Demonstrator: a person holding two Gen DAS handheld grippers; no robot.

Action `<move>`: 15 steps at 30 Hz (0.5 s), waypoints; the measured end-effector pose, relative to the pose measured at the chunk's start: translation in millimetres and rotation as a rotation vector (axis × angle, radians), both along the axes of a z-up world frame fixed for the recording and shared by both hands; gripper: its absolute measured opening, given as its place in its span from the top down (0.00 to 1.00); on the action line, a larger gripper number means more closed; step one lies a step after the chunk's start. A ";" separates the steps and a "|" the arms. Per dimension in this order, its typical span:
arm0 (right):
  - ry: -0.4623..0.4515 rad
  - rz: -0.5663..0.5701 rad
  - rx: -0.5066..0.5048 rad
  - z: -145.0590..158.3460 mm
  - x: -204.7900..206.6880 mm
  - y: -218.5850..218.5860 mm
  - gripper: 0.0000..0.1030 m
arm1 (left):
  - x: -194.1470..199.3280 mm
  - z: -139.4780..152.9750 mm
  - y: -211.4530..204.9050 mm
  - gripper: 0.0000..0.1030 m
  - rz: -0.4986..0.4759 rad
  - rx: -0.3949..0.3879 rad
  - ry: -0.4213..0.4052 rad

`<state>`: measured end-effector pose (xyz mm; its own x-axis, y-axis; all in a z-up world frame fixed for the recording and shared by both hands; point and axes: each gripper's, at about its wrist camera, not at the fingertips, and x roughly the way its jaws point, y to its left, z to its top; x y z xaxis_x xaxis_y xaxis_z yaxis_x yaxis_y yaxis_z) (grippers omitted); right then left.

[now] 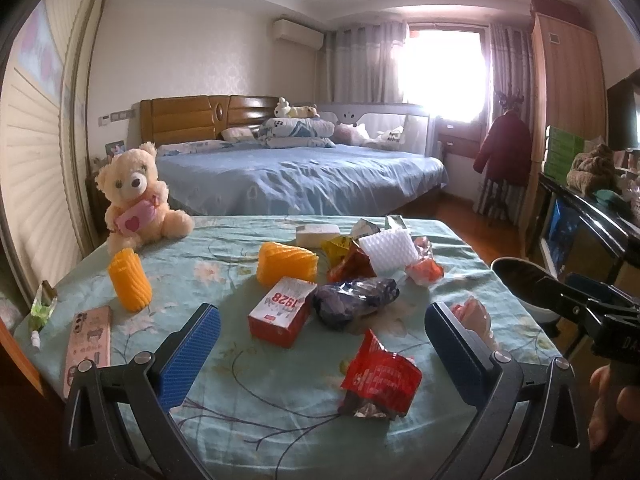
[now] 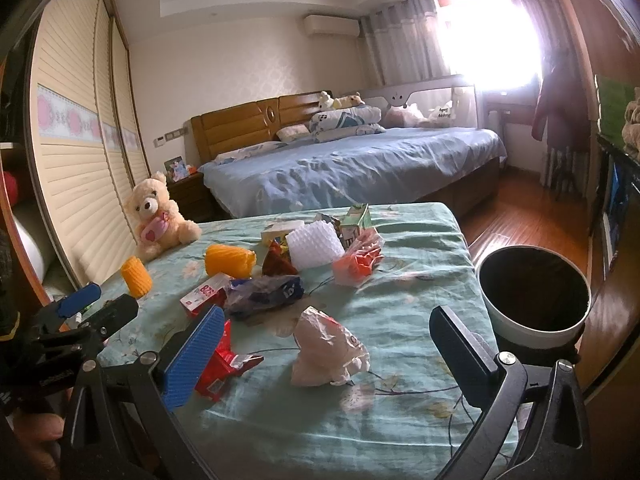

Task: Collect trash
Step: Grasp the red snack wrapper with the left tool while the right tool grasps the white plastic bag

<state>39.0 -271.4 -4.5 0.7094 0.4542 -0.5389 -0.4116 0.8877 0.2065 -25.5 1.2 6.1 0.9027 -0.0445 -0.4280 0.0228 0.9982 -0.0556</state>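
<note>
Trash lies on the table's green floral cloth (image 1: 248,412). My left gripper (image 1: 322,344) is open, above a crumpled red wrapper (image 1: 380,376), with a red-and-white 1928 box (image 1: 280,314) and a dark blue bag (image 1: 354,300) just beyond. My right gripper (image 2: 326,344) is open around a crumpled white plastic bag (image 2: 326,346). The red wrapper (image 2: 224,364) lies by its left finger. A white bin with a dark inside (image 2: 534,290) stands off the table's right edge. The left gripper also shows in the right view (image 2: 96,304).
Orange foam nets (image 1: 130,280), a white foam sheet (image 1: 388,250), more wrappers (image 1: 348,264), a teddy bear (image 1: 138,196) and a pink phone (image 1: 88,344) lie on the table. A bed (image 1: 300,176) stands behind. A dark cabinet (image 1: 580,216) is on the right.
</note>
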 end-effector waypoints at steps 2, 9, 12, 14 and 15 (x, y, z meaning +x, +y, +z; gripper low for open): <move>0.010 0.007 0.003 -1.7 1.0 0.8 0.00 | 0.2 -0.8 0.8 0.01 -0.001 0.001 0.004; 0.077 0.046 0.010 -16.9 9.9 0.8 0.01 | 3.5 -8.2 7.2 0.01 -0.016 -0.006 0.048; 0.114 0.056 0.013 -25.8 15.3 -0.8 0.02 | 4.9 -14.9 8.7 0.01 -0.037 -0.007 0.082; 0.148 0.064 0.008 -34.1 19.4 -0.4 0.06 | 6.5 -19.0 8.5 0.01 -0.049 -0.008 0.103; 0.159 0.066 0.005 -36.5 21.5 0.6 0.09 | 6.9 -20.9 8.1 0.01 -0.055 -0.008 0.112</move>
